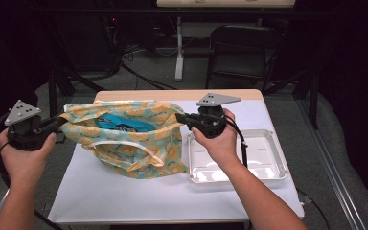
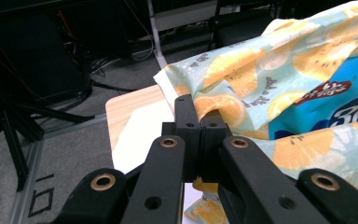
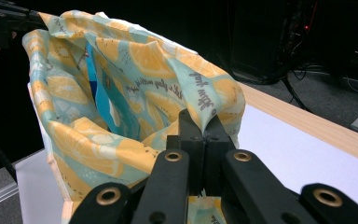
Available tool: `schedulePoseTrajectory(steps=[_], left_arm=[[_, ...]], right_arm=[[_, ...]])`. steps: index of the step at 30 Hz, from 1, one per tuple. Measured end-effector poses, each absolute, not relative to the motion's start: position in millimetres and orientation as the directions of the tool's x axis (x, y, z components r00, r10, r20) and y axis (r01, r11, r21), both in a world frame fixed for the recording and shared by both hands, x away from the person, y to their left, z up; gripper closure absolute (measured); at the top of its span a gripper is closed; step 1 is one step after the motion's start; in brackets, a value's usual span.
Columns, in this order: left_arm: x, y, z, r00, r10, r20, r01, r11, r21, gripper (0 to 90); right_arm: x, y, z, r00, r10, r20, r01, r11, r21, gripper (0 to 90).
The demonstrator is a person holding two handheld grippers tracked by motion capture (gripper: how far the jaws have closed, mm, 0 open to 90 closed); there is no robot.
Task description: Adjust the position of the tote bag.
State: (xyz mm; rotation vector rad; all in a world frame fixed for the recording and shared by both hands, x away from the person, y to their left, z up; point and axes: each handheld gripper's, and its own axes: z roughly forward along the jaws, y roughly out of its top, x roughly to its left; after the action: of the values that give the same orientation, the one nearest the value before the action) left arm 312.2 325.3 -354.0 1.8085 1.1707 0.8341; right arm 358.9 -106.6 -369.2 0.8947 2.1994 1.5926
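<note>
soft matt cloth bag (image 1: 124, 139), glossy clear plastic tray (image 1: 273, 165).

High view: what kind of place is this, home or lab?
Likely a lab or recording room: dark curtained surroundings, cables trailing over the grey floor, a lone chair, and a small covered table.

From my station the high view reads dim around the edges: the room behind falls nearly black, while the white table top (image 1: 124, 191) is evenly lit from above and stays bright without harsh glare. The clear tray (image 1: 263, 163) catches faint sheen along its rim. Shadows under the patterned bag (image 1: 124, 139) are soft and shallow. All three pictures are a bit soft and blocky. In both gripper views the near black jaws look slightly blurred, the fabric is sharper, and the backgrounds sink into darkness.
</note>
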Motion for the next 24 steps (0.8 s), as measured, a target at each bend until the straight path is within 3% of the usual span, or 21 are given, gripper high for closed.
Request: schedulePoseTrajectory(steps=[24], left_arm=[[324,323,-373,0.348,0.933,0.095,0.436,-0.251,0.864,88.5]], right_arm=[[361,-103,-390,-0.767,0.626,0.138,0.349,0.227,0.909,89.6]])
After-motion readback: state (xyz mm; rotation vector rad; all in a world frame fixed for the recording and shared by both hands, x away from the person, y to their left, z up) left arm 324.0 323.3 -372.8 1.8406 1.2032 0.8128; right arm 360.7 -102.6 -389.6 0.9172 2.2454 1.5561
